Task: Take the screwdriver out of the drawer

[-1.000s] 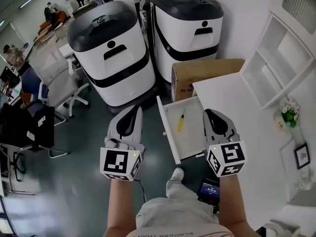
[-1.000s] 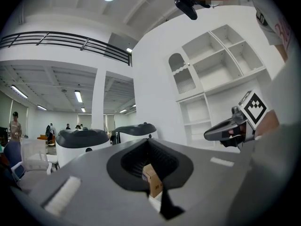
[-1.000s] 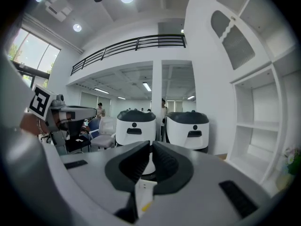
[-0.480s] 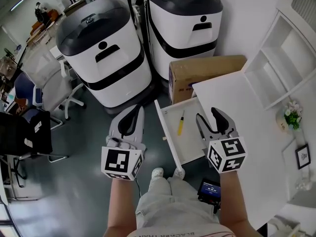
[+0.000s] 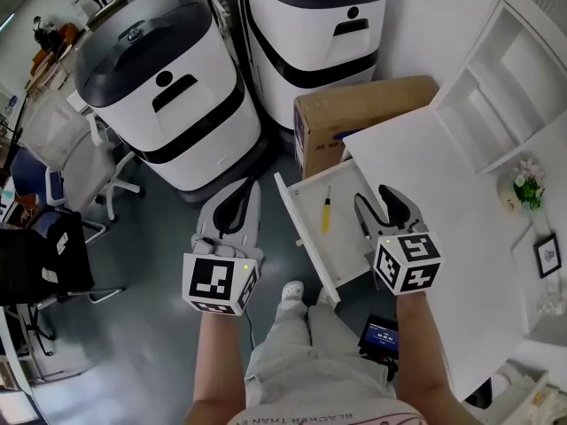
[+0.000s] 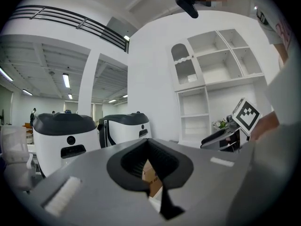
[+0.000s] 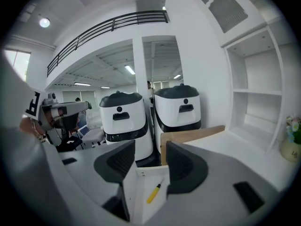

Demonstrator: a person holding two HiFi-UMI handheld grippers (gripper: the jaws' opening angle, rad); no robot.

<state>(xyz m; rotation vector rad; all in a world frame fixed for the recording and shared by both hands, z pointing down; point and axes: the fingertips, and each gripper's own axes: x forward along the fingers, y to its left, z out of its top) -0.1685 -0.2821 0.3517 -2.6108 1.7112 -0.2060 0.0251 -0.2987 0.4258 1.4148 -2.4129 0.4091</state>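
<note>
A screwdriver (image 5: 325, 212) with a yellow handle lies in the open white drawer (image 5: 306, 237), which is pulled out from under the white desk (image 5: 443, 193). My right gripper (image 5: 377, 204) hovers over the drawer's right side, open after its jaws spread apart, with nothing between them. In the right gripper view, the screwdriver (image 7: 154, 193) shows low between the open right gripper (image 7: 150, 160) pads, still well ahead. My left gripper (image 5: 239, 193) floats left of the drawer front over the floor, shut and empty. In its own view, the left gripper (image 6: 149, 145) points toward the shelves.
A cardboard box (image 5: 363, 118) stands just beyond the drawer. Two large white and black machines (image 5: 168, 96) (image 5: 310, 25) stand behind it. A white shelf unit (image 5: 496, 96) and a flower pot (image 5: 527, 189) sit on the desk. An office chair (image 5: 62, 140) is at the left.
The right gripper's jaws went from shut to open. Both grippers sank a little and came closer to the drawer, the right one now over its right side.
</note>
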